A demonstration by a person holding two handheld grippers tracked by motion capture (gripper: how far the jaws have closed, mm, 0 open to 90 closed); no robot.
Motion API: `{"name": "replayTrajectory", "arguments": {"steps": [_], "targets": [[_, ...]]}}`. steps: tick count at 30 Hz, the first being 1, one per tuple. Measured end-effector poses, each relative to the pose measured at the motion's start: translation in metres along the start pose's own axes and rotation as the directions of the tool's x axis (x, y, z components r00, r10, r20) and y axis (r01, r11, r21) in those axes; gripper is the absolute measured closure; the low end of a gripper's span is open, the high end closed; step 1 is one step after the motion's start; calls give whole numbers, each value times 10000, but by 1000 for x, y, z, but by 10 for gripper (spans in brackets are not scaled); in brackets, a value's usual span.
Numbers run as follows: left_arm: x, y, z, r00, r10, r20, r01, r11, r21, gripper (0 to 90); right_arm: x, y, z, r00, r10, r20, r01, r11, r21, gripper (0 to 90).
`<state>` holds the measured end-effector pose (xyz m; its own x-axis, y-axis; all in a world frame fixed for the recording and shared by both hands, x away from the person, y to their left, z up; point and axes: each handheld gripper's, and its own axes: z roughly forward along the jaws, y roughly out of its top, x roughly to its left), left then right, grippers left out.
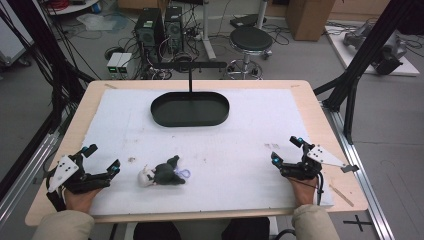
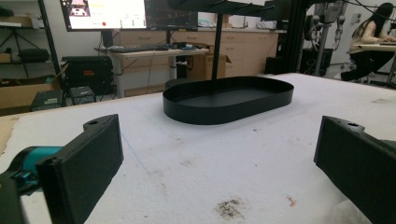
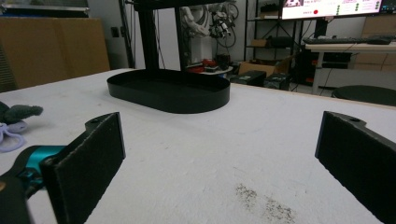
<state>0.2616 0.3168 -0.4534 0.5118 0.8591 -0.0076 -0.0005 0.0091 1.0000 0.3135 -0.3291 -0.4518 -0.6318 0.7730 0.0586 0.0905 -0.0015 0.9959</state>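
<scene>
Two grippers, both idle at the near edge of the bench (image 1: 305, 102). Left gripper (image 1: 102, 160) w/ fingers (image 2: 84, 163) spread wide, nothing btwn them; right gripper (image 1: 286, 148) same, fingers (image 3: 88, 158) wide apart and empty.

Closest to my left gripper is a small heap of soft toys (image 1: 162, 173): dark grey plush lying against a whitish one, w/ a pale lilac loop at its side. It sits on the white mat (image 1: 240, 135), near-centre, just beside the left fingers but not touching. Black oval tray (image 1: 190, 109) is well apart at the far side, empty as far as I can see.

My read: nothing picked up yet, prob. start of the job. Approach, grasp, carry and drop into the tray all remain, assuming the tray is the goal.
</scene>
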Motion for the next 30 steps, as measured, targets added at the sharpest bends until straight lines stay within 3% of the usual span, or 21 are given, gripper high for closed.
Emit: {"name": "replayTrajectory", "arguments": {"steps": [8, 13, 18, 21, 24, 27, 30], "targets": [[1, 1, 1, 10000, -1, 30, 0, 9999, 151, 17, 1, 0, 1, 9998, -199, 26, 199, 9998, -21, 6], [1, 1, 1, 10000, -68, 24, 68, 9998, 167, 17, 1, 0, 0, 10000, -77, -13, 77, 10000, -1, 6], [4, 2, 1, 9992, -407, 54, 406, 9989, 242, 17, 1, 0, 0, 10000, -86, -11, 86, 10000, -2, 6], [4, 11, 0, 9985, -342, 422, 326, 9987, 381, 17, 1, 0, 1, 9999, -154, 1, 154, 9999, 22, 6], [5, 30, 0, 9950, -167, 989, 110, 9983, 579, 17, 2, 0, 1, 9999, -122, 8, 122, 9999, 102, 6], [2, 55, 3, 9860, 156, 1659, -332, 9941, 1036, 17, 1, 0, 1, 9999, -149, 31, 149, 9999, 70, 6], [-3, 78, 8, 9698, 567, 2374, -919, 9859, 1400, 17, 1, 0, 1, 9999, -136, 26, 136, 9999, 69, 6]]}}
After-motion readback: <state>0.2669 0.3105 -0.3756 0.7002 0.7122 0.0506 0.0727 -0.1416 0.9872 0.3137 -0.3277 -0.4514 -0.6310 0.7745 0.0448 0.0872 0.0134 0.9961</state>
